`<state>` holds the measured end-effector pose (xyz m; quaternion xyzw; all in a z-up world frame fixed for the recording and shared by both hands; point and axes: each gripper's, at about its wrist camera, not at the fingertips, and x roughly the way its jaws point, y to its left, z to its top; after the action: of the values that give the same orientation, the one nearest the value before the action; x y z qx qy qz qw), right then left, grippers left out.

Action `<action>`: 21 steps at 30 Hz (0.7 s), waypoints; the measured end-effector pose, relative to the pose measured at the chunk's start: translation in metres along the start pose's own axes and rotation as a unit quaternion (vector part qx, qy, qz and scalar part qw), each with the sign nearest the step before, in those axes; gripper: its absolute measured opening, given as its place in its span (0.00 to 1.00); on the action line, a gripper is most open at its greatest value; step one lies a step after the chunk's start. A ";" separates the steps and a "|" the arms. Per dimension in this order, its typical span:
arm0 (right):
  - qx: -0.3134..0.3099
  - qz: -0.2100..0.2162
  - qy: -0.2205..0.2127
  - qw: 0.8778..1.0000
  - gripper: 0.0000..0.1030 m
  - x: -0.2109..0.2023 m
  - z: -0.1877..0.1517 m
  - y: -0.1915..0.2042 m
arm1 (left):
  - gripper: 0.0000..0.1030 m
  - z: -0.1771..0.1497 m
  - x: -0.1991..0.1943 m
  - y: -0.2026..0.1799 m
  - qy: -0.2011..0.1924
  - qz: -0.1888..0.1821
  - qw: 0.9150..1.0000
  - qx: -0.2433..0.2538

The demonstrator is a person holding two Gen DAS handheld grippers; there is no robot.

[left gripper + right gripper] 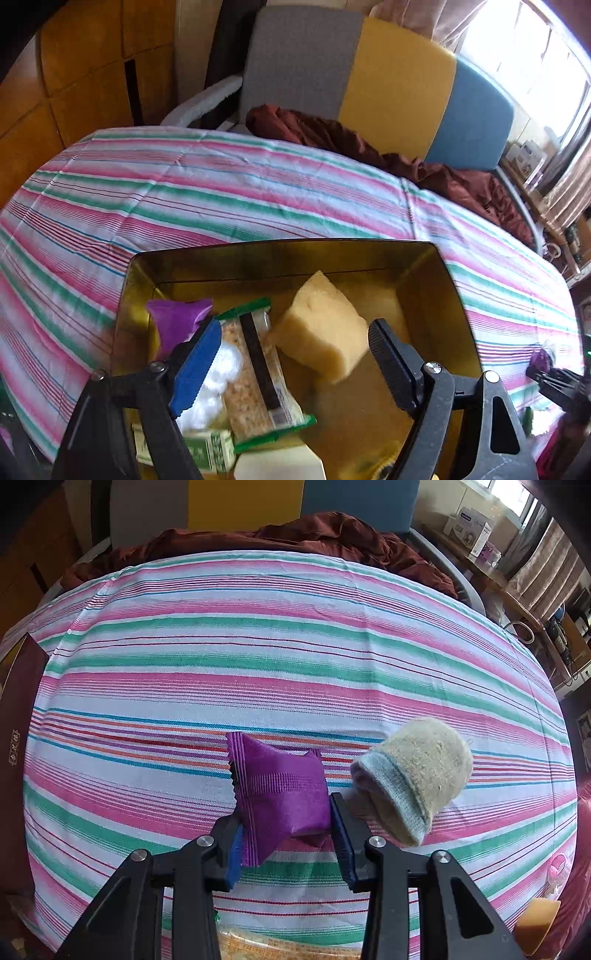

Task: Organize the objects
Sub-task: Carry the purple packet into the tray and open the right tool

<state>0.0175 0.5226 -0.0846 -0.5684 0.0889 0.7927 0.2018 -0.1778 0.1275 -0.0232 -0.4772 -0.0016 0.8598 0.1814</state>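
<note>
In the left wrist view an open gold tin (258, 263) stands on the striped cloth. It holds a purple packet (177, 317), a snack bar (255, 373) in a green-edged wrapper, white cotton (218, 380), a green carton (207, 450) and a yellow sponge (321, 332). My left gripper (291, 360) hangs open over the tin; the sponge lies just past its fingertips, and neither pad presses on it. In the right wrist view my right gripper (286, 816) is shut on another purple packet (280, 794) just above the cloth. A rolled beige sock (413, 779) lies right of it.
The pink, green and white striped cloth (258, 646) covers the table. A chair with a dark red cloth (332, 136) stands at the far edge. A dark box lid (18, 709) lies at the left and an orange-yellow block (535, 923) at the lower right.
</note>
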 end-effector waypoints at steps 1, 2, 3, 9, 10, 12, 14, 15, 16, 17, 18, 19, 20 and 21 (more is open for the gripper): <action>-0.001 -0.001 0.000 1.000 0.39 0.000 0.001 0.000 | 0.80 -0.005 -0.010 0.001 -0.010 -0.005 1.000 -0.002; -0.001 -0.003 -0.001 1.000 0.39 0.000 0.000 0.002 | 0.80 -0.011 -0.018 0.002 -0.021 -0.005 1.000 -0.004; -0.002 -0.004 -0.002 1.000 0.39 -0.001 0.000 0.002 | 0.80 -0.017 -0.027 0.003 -0.032 -0.002 0.999 -0.003; -0.006 -0.009 -0.014 1.000 0.39 -0.010 -0.001 0.015 | 0.83 -0.057 -0.070 0.004 -0.082 0.018 0.996 0.021; -0.005 -0.003 -0.019 1.000 0.39 -0.014 -0.001 0.018 | 0.84 -0.063 -0.077 0.004 -0.092 0.023 0.995 0.027; -0.004 0.010 -0.026 1.000 0.39 -0.023 0.000 0.026 | 0.86 -0.073 -0.089 0.004 -0.109 0.033 0.993 0.037; -0.001 0.033 -0.037 0.999 0.39 -0.035 0.001 0.039 | 0.87 -0.082 -0.096 0.006 -0.118 0.038 0.991 0.041; -0.004 0.047 -0.043 0.998 0.39 -0.041 0.003 0.048 | 0.87 -0.085 -0.098 0.008 -0.120 0.037 0.991 0.040; -0.010 0.058 -0.050 0.997 0.39 -0.044 0.005 0.057 | 0.87 -0.088 -0.100 0.010 -0.120 0.036 0.991 0.040; -0.021 0.067 -0.058 0.996 0.39 -0.053 0.005 0.072 | 0.87 -0.090 -0.101 0.011 -0.121 0.036 0.991 0.039; -0.034 0.077 -0.067 0.994 0.39 -0.063 0.006 0.088 | 0.87 -0.092 -0.102 0.013 -0.122 0.036 0.991 0.039; -0.047 0.089 -0.076 0.992 0.39 -0.072 0.007 0.104 | 0.87 -0.095 -0.104 0.016 -0.123 0.038 0.991 0.038; -0.060 0.103 -0.083 0.989 0.39 -0.077 0.013 0.116 | 0.87 -0.098 -0.105 0.017 -0.125 0.040 0.991 0.037; -0.071 0.117 -0.090 0.986 0.39 -0.083 0.016 0.131 | 0.87 -0.100 -0.107 0.019 -0.127 0.042 0.990 0.036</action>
<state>-0.0285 0.3922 -0.0134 -0.4929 0.0800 0.8633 0.0740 -0.0505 0.0592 0.0067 -0.3568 0.0263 0.9200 0.1602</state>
